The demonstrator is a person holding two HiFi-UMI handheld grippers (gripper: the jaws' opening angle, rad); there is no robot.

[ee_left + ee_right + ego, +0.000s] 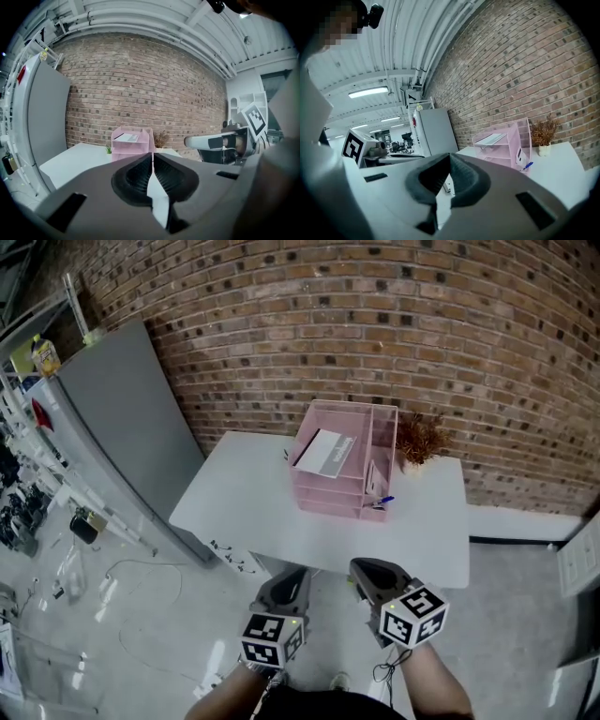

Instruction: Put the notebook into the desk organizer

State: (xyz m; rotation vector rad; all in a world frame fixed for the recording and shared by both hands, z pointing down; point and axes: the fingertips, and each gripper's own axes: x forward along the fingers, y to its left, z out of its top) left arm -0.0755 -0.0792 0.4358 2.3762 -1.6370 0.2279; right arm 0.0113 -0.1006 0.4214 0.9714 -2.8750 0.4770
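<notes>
A pink desk organizer (328, 486) stands at the back of the white table (244, 502), near the brick wall. A white and grey notebook (324, 454) lies flat in its top tray. The organizer (133, 146) and the notebook (126, 138) also show in the left gripper view, and the organizer (508, 143) and notebook (491, 138) in the right gripper view. My left gripper (292, 576) and right gripper (362, 569) hang side by side in front of the table's near edge, well short of the organizer. Both are shut with nothing held: left gripper (152, 155), right gripper (449, 156).
A small dried plant (419, 439) in a white pot stands right of the organizer. A blue pen (385, 502) sticks out of its right side. A tall grey cabinet (122, 427) stands left of the table. Cables and clutter lie on the floor at the left (84, 568).
</notes>
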